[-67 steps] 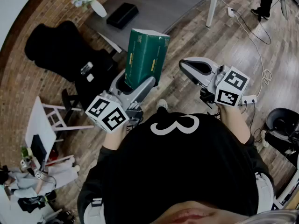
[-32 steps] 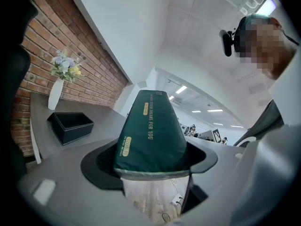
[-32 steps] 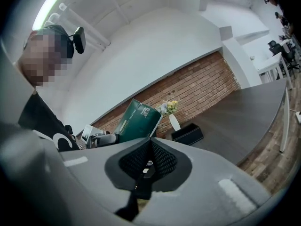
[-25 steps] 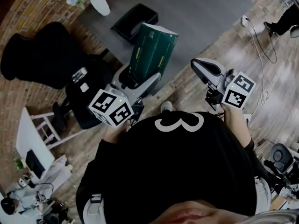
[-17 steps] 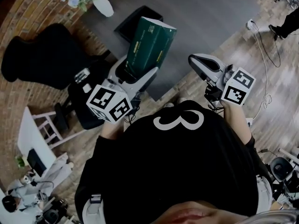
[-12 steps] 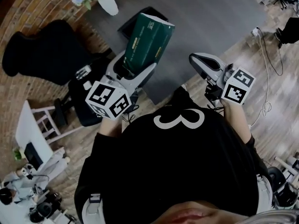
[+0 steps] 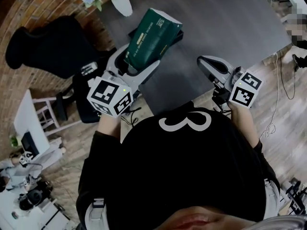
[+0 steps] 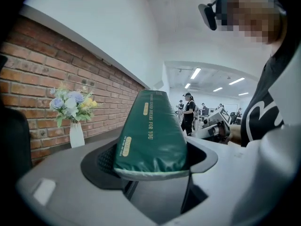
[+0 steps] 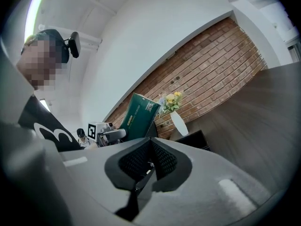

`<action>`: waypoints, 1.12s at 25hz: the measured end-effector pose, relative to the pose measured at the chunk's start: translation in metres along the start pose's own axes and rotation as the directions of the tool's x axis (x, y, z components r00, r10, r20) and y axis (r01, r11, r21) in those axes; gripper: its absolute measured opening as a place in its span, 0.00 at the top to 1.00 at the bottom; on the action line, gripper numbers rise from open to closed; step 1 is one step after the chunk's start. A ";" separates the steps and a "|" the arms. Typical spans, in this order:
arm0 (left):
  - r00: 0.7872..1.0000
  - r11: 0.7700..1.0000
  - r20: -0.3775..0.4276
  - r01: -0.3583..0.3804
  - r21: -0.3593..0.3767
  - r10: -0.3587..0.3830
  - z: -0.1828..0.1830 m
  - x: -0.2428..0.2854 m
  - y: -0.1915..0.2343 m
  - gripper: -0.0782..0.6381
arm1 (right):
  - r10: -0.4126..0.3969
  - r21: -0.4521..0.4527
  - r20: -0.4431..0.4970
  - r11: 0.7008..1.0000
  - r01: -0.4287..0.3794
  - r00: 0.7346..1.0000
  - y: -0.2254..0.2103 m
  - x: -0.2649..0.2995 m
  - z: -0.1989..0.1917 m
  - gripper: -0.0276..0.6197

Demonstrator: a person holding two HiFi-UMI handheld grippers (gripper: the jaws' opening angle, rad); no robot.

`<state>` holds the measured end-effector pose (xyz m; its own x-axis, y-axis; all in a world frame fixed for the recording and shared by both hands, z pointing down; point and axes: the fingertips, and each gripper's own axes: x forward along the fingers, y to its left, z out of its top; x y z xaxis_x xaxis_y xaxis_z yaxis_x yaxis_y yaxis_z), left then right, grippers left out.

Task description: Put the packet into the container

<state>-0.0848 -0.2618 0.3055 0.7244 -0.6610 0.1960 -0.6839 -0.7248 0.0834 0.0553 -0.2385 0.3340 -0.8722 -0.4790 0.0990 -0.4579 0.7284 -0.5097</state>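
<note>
A dark green packet (image 7: 149, 36) stands tilted in my left gripper (image 7: 138, 65), whose jaws are shut on its lower end. In the left gripper view the packet (image 8: 153, 135) fills the space between the pads. It hangs over the grey table (image 7: 220, 23), in front of the black container (image 7: 179, 35), which it mostly hides. The right gripper view shows that container (image 9: 192, 139) as a low black tray beside the vase. My right gripper (image 7: 205, 61) is over the table's near edge, jaws shut with nothing between them, pads meeting (image 9: 149, 160).
A white vase of flowers (image 7: 120, 1) stands at the table's far left corner, close to the container. A black chair (image 7: 43, 47) and a brick wall are to the left. White furniture (image 7: 33, 123) stands lower left. People stand in the far background (image 8: 189, 112).
Both grippers have come forward from over the floor to over the grey table. The packet has travelled with the left gripper, leans further to the right, and now covers the black container.
</note>
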 end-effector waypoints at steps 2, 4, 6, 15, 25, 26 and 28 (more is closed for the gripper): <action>1.000 0.999 -0.017 -0.007 0.039 0.007 0.001 0.009 0.005 0.34 | 0.009 0.004 -0.013 1.000 -0.009 1.000 -0.010 0.002 0.003 0.95; 0.999 0.998 -0.035 -0.005 0.065 0.007 0.001 0.018 0.010 0.34 | 0.015 0.013 -0.023 1.000 -0.014 1.000 -0.020 0.003 0.006 0.95; 0.999 0.997 -0.049 0.003 0.073 0.000 -0.001 0.026 0.016 0.34 | 0.025 0.028 -0.034 0.999 -0.024 0.999 -0.028 0.005 0.007 0.95; 0.986 0.992 -0.164 0.022 0.122 -0.001 -0.034 0.056 0.058 0.34 | 0.044 0.054 -0.080 0.998 -0.040 0.996 -0.053 0.015 0.004 0.95; 0.958 0.982 -0.280 0.105 0.156 -0.058 -0.077 0.084 0.086 0.34 | 0.029 0.092 -0.103 0.996 -0.020 0.994 -0.076 0.022 -0.003 0.95; 0.954 0.982 -0.292 0.111 0.154 -0.061 -0.082 0.088 0.088 0.34 | 0.026 0.095 -0.104 0.995 -0.016 0.994 -0.079 0.022 -0.004 0.95; 0.946 0.981 -0.317 0.121 0.149 -0.069 -0.091 0.095 0.092 0.34 | 0.020 0.102 -0.105 0.995 -0.010 0.994 -0.083 0.022 -0.005 0.95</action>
<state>-0.0870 -0.3737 0.4203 0.7044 -0.5138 0.4897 -0.5705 -0.8203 -0.0401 0.0732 -0.3070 0.3826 -0.8946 -0.4100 0.1776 -0.4294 0.6792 -0.5953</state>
